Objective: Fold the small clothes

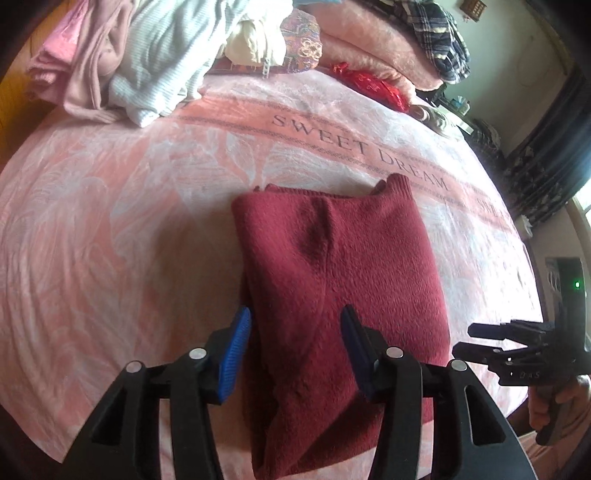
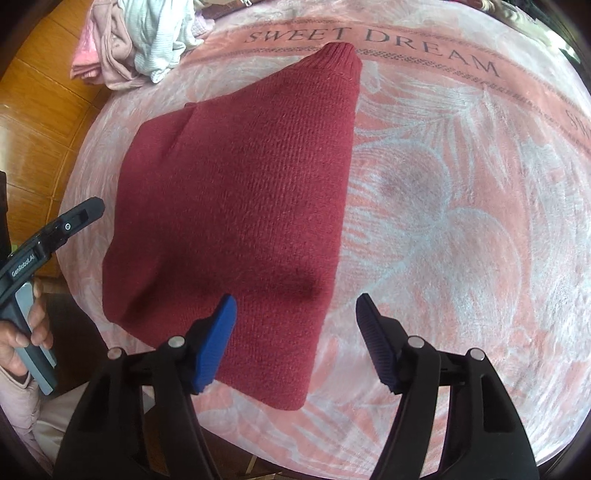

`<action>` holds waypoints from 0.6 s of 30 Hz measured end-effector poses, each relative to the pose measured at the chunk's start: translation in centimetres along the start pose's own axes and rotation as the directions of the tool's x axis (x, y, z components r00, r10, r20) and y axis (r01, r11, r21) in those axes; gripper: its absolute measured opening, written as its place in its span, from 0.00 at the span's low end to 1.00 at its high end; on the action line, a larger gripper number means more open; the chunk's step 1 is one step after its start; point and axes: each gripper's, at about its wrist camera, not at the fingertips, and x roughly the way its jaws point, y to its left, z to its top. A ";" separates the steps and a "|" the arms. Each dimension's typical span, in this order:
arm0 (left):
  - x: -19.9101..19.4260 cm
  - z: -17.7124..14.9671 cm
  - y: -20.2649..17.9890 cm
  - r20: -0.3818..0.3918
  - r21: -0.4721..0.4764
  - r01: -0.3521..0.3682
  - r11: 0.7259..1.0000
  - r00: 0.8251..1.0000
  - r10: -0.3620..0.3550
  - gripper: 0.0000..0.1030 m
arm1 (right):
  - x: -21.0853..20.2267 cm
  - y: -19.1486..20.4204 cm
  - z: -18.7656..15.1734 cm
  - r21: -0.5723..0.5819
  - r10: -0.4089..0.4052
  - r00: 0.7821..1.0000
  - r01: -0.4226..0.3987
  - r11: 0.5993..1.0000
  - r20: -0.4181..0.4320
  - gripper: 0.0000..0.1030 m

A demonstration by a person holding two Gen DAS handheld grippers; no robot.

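A dark red knitted sweater (image 1: 340,280) lies folded into a narrow oblong on the pink bedspread (image 1: 110,221); it also shows in the right wrist view (image 2: 240,192). My left gripper (image 1: 295,328) is open and empty, its blue pads just above the sweater's near left part. My right gripper (image 2: 295,314) is open and empty above the sweater's near right edge. The right gripper also shows at the right edge of the left wrist view (image 1: 476,341), and the left gripper's body appears at the left of the right wrist view (image 2: 48,236).
A heap of unfolded clothes in pink, mauve and pale blue (image 1: 122,62) lies at the far left of the bed, also in the right wrist view (image 2: 136,40). Pink blankets and a plaid garment (image 1: 436,33) are piled at the back. Wooden floor (image 2: 33,122) lies left of the bed.
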 end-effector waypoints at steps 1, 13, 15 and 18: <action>0.4 -0.4 -0.3 -0.012 0.014 -0.007 1.000 1.000 0.007 0.50 | 0.4 0.1 -0.1 0.004 -0.009 1.000 0.009 1.000 -0.007 0.65; 6.1 -3.3 1.9 -0.101 -0.004 0.056 0.998 0.993 -0.056 0.46 | 6.1 1.4 0.4 0.021 -0.028 0.995 0.030 0.999 -0.101 0.66; 6.1 -3.6 1.7 -0.084 0.025 0.046 0.999 0.996 -0.044 0.47 | 6.5 1.7 0.1 0.009 -0.044 0.994 0.045 0.999 -0.099 0.66; 6.0 -4.0 1.5 -0.068 0.040 0.038 0.998 0.997 -0.035 0.47 | 6.7 2.1 -0.1 0.002 -0.050 0.994 0.051 0.999 -0.096 0.66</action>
